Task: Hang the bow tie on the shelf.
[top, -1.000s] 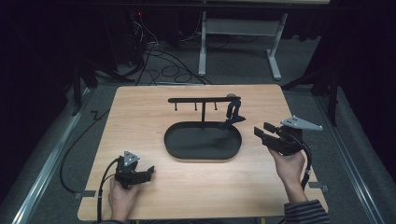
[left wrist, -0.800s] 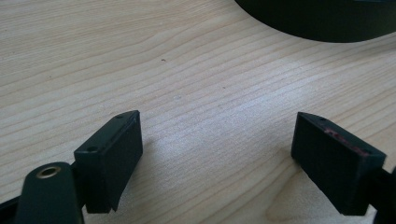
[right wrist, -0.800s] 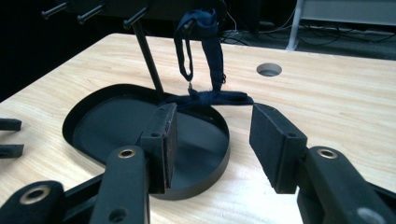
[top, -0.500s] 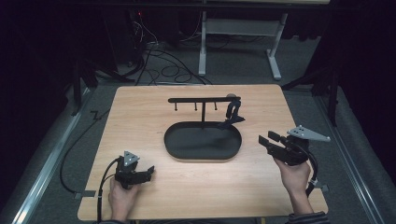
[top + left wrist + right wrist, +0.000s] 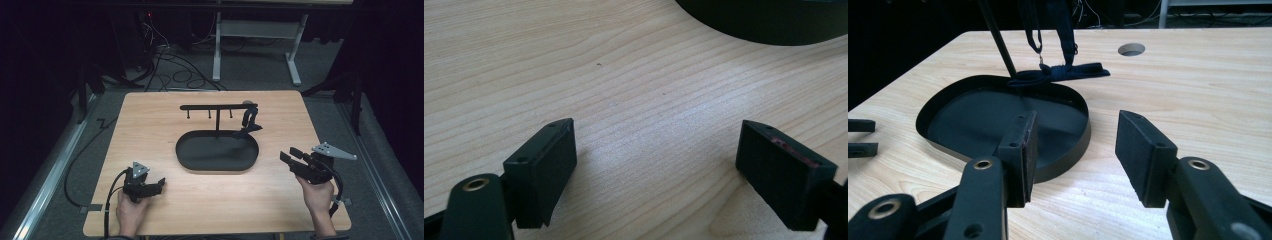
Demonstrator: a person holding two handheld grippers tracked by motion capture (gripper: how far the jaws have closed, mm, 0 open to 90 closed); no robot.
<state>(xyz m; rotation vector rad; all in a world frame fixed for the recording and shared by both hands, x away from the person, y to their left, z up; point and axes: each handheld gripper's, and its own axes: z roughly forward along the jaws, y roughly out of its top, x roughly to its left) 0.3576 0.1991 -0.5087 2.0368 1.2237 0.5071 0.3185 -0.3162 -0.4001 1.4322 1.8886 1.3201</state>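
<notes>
Two open claws, one strap to fetch off the rack

Two claws stood ready, both with jaws apart and nothing between them. The right claw (image 5: 288, 154) hovered just right of the tray (image 5: 178, 150), aimed across its near right corner. The left claw (image 5: 160, 184) rested low, to the tray's near left and well apart from it; in its own view only bare table (image 5: 624, 75) lay between its pads, with the tray's edge (image 5: 774, 30) ahead.

The strap (image 5: 248, 120) hung from the right end of the rack (image 5: 217, 106), whose post rose from the tray's far side. Seen from the right claw, the strap's (image 5: 1058, 72) lower end lay folded over the tray's far rim, half on the wood beyond.

The step in hand looked to be the reach for that strap, and it seemed barely begun: the right claw (image 5: 1078, 120) was on the tray's near side, the strap on its far side.

Doing it well probably meant carrying the open jaws over the tray rather than through its wall (image 5: 1063, 155), then turning them so the pads faced the strap's flat sides. Gripping the hanging part above the fold looked safer than pinching the limp end on the rim. A lift up and off the rack's end, not a sideways pull, would likely spare the light rack from tipping. The left claw could have steadied the tray's near left rim if the rack rocked
</notes>
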